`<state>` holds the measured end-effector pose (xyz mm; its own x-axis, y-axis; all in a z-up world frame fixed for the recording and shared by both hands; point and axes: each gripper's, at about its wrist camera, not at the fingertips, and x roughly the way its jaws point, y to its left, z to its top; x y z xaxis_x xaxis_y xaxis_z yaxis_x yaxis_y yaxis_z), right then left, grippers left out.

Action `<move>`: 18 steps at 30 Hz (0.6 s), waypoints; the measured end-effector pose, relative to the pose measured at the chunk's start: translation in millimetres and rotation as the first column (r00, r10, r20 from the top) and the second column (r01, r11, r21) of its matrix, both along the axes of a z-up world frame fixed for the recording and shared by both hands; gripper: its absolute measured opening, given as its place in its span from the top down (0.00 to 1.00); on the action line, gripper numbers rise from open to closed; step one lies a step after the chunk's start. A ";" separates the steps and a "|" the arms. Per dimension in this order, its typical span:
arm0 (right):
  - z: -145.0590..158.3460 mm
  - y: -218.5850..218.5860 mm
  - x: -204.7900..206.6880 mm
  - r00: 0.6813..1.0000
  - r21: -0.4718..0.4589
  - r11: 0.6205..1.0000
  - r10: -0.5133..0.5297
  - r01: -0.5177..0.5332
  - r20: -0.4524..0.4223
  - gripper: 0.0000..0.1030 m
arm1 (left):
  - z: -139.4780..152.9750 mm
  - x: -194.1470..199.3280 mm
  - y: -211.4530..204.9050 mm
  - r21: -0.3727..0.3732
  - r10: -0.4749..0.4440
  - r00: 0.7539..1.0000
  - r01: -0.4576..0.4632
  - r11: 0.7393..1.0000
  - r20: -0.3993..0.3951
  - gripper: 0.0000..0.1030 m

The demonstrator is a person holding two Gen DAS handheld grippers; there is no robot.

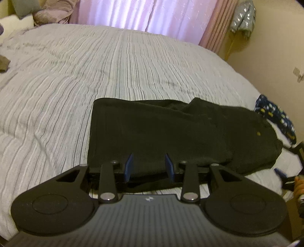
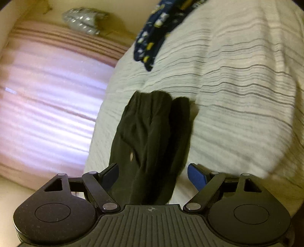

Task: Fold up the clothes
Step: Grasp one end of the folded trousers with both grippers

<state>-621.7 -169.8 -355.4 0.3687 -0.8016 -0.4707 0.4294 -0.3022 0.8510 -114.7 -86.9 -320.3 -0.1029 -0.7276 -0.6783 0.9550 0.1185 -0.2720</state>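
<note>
The right hand-held gripper (image 2: 153, 175) is standing wide apart around the black garment (image 2: 150, 136), so the loose fold near the bed (image 2: 237, 95) edge risks sliding open.

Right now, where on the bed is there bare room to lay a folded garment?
The striped bedspread lies bare between the black garment and the pink curtain, and out to the left. The right edge is crowded: a patterned blue garment lies beside the black one.
</note>
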 end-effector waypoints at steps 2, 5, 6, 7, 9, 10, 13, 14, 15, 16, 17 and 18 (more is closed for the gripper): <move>-6.2 -8.5 -2.1 1.000 0.014 1.000 0.000 0.000 0.005 0.28 | -2.0 5.3 -2.1 -0.010 0.006 1.000 -0.007 1.000 -0.026 0.70; -14.0 -17.8 -4.1 1.000 0.024 1.000 -0.007 0.007 -0.011 0.45 | -7.4 12.1 -5.8 -0.017 0.016 0.999 -0.017 1.000 -0.049 0.70; -16.6 -19.1 -6.0 1.000 0.012 1.000 -0.006 0.007 -0.004 0.48 | -10.4 14.4 -7.8 -0.013 0.022 0.998 -0.022 1.000 -0.053 0.72; -19.3 -20.1 -8.2 1.000 0.000 1.000 -0.007 0.007 0.004 0.56 | -13.9 16.3 -10.0 -0.009 0.026 0.998 -0.027 1.000 -0.055 0.73; -21.2 -19.7 -9.2 1.000 -0.037 0.999 -0.005 0.006 0.011 0.63 | -22.0 19.5 -13.9 0.009 0.038 0.998 -0.037 0.999 -0.054 0.74; -21.3 -18.5 -8.0 1.000 -0.058 0.998 -0.007 0.008 0.007 0.63 | -27.1 20.8 -15.7 0.018 0.040 0.998 -0.039 0.999 -0.054 0.74; -24.1 -16.9 -4.4 1.000 -0.077 0.997 0.000 -0.002 -0.022 0.64 | -38.3 21.0 -19.3 0.027 0.035 0.999 -0.034 0.999 -0.039 0.77; -26.3 -16.2 -3.5 1.000 -0.077 0.997 0.002 -0.004 -0.029 0.71 | -39.8 19.7 -20.6 0.024 0.028 0.999 -0.027 0.999 -0.029 0.77; -27.3 -15.8 -3.5 0.999 -0.071 0.997 0.004 -0.006 -0.031 0.73 | -40.2 18.2 -21.9 0.024 0.020 1.000 -0.019 1.000 -0.020 0.77; -28.0 -15.6 -3.7 0.999 -0.064 0.998 0.005 -0.007 -0.032 0.75 | -40.1 17.0 -23.4 0.027 0.011 1.000 -0.011 1.000 -0.010 0.77; -26.3 -15.3 -3.1 0.999 -0.056 0.998 0.008 -0.010 -0.043 0.77 | -39.7 16.9 -24.6 0.029 0.005 1.000 -0.005 1.000 -0.007 0.77; -22.9 -15.4 -1.3 0.998 -0.043 0.999 0.012 -0.015 -0.066 0.78 | -39.2 18.1 -25.4 0.032 0.002 1.000 -0.001 0.999 -0.013 0.77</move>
<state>-623.0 -185.2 -378.3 0.3494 -0.8167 -0.4592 0.4887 -0.2593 0.8330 -96.5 -112.3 -359.5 -0.1106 -0.7056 -0.6999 0.9512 0.1290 -0.2804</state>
